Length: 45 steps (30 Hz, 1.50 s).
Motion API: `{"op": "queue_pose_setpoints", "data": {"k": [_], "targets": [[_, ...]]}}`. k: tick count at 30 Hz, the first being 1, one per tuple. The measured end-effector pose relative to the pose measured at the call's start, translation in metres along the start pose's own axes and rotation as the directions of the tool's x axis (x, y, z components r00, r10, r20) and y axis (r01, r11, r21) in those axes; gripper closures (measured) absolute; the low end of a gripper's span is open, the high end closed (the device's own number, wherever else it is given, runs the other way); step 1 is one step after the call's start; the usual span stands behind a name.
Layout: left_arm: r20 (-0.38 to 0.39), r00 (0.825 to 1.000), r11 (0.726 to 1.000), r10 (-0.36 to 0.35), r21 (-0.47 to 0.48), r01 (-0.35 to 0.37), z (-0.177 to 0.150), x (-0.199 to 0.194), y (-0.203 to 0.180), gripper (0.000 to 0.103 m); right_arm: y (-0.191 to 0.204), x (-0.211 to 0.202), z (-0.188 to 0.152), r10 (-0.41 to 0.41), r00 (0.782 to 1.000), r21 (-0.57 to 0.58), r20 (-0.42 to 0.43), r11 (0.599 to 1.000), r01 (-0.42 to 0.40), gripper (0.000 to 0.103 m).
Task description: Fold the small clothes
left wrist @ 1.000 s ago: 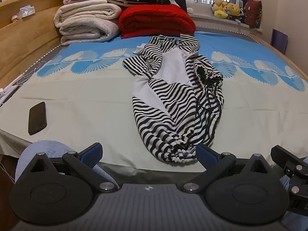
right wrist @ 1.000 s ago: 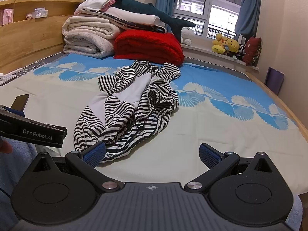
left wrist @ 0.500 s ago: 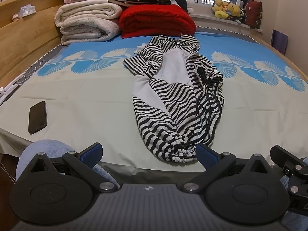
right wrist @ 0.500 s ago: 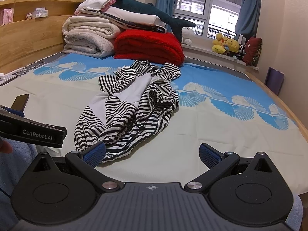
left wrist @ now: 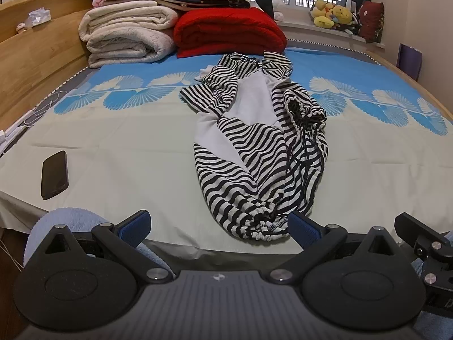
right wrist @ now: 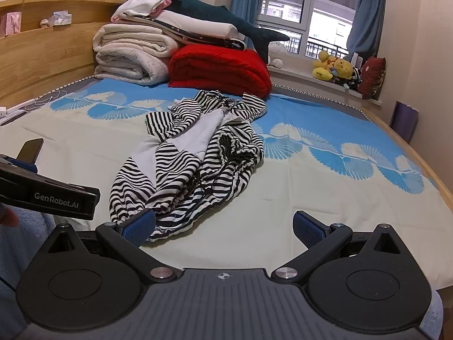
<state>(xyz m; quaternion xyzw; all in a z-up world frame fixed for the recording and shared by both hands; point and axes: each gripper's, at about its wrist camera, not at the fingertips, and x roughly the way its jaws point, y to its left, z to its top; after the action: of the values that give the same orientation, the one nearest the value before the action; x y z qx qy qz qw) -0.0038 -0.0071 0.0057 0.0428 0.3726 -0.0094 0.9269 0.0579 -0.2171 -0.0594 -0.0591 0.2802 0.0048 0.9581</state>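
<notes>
I am looking at the striped garment [left wrist: 254, 153] lying crumpled in a long heap on the bed [left wrist: 119, 153], straight ahead of the left hand-held gripper [left wrist: 219, 225] and ahead and to the left of the right hand-held gripper [right wrist: 223, 226]. Both are hovering at the near edge of the bed with their jaws spread wide and holding nothing.

I am judging the step in hand to be the first reach, since nothing is flattened yet. To do it well, I would be aiming each hand-held gripper at a separate corner of the gathered hem [left wrist: 266, 231], which is sitting nearest the left one, pinching a single layer only, then drawing the cloth apart and flat before any fold. The thin dark drawstring [left wrist: 307, 153] is trailing loose over the folds and could be snagging.

The fabric is looking like a soft ribbed knit, black-and-white bands with plain pale panels, and an elastic ruffled opening. The sheet beneath is smooth, so the cloth should be sliding easily.

Off to the left of the left hand-held gripper, a phone [left wrist: 54, 174] is lying flat, well apart from the garment.
</notes>
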Motion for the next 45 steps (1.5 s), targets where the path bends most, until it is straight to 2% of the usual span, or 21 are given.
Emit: {"op": "queue_pose_setpoints", "data": {"k": [29,37,41,43,45], "targets": [[-0.015,1.000,1.000,0.001,-0.006,-0.001,0.001,0.003,0.003,0.000,0.000,0.001,0.003,0.006,1.000,0.006,-0.011,1.000,-0.006,0.001],[-0.048,0.999,1.000,-0.006,-0.008,0.005,0.009,0.020,0.006,0.000,-0.003,0.012,0.005,0.015,0.999,0.021,-0.037,1.000,-0.015,0.001],[-0.094,0.996,0.997,-0.001,-0.078,-0.006,0.029,0.053,0.026,0.000,-0.033,0.052,0.027,0.055,0.994,0.142,-0.097,0.989,-0.041,0.001],[-0.137,0.991,0.993,0.005,-0.119,-0.022,0.039,0.076,0.036,0.000,-0.059,0.090,0.047,0.073,0.988,0.240,-0.139,0.970,-0.038,0.001],[-0.182,0.983,0.986,-0.028,-0.167,-0.003,0.041,0.095,0.042,0.000,-0.087,0.131,0.065,0.071,0.984,0.355,-0.162,0.935,-0.009,0.001]]}}
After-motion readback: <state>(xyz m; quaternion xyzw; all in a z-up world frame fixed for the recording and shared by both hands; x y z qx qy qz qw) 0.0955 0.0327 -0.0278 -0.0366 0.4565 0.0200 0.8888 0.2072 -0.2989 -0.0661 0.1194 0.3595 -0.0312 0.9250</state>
